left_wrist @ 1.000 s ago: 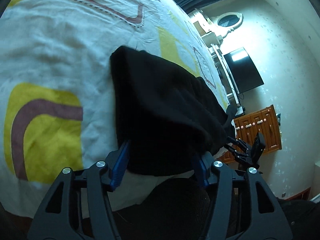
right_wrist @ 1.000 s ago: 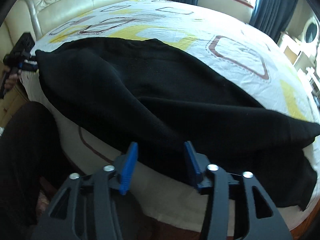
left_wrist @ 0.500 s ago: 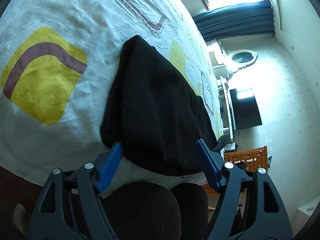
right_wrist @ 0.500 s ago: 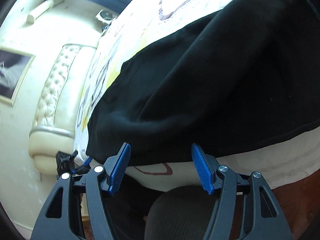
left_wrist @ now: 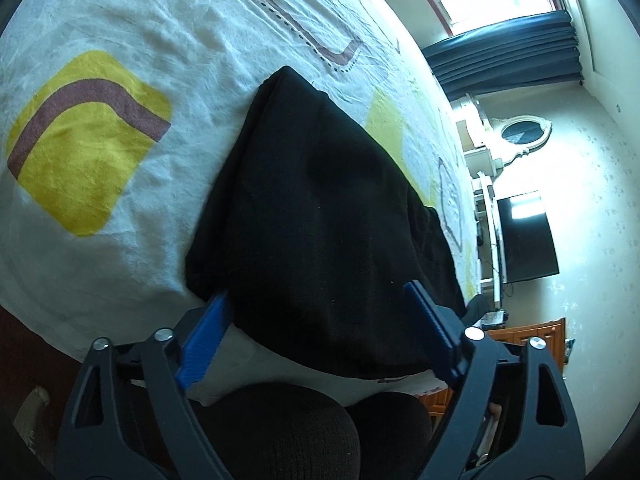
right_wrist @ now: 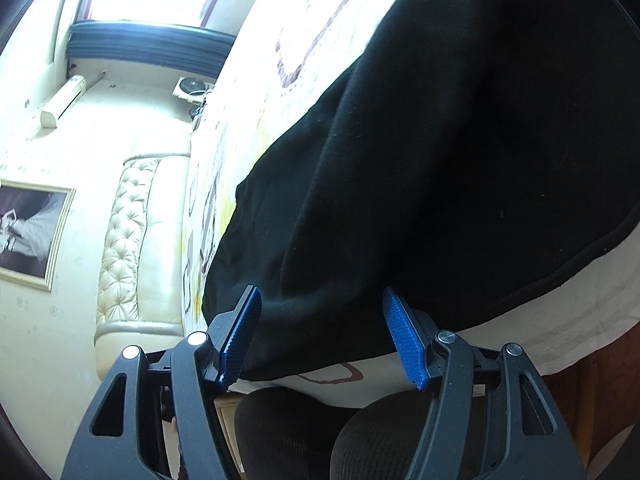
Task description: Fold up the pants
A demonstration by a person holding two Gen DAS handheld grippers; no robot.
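Note:
Black pants (left_wrist: 320,216) lie flat along the near edge of a bed with a white sheet (left_wrist: 120,32) printed with yellow and brown shapes. In the left wrist view my left gripper (left_wrist: 320,332) is open, its blue pads on either side of the pants' near end, which overhangs the bed edge. In the right wrist view the pants (right_wrist: 460,152) fill the upper right. My right gripper (right_wrist: 324,332) is open, with the pants' hanging edge between its blue fingers. Neither grips cloth.
The person's dark-clad knees (left_wrist: 280,432) are right under both grippers. A cream tufted headboard (right_wrist: 132,220) and a framed picture (right_wrist: 28,232) are left in the right view. A television (left_wrist: 524,240), wooden cabinet (left_wrist: 532,336) and dark curtain (left_wrist: 508,52) stand beyond the bed.
Both grippers have swung and come closer to the pants' near edge, and the jaws now straddle the cloth. The right view turned from across the bed toward the headboard.

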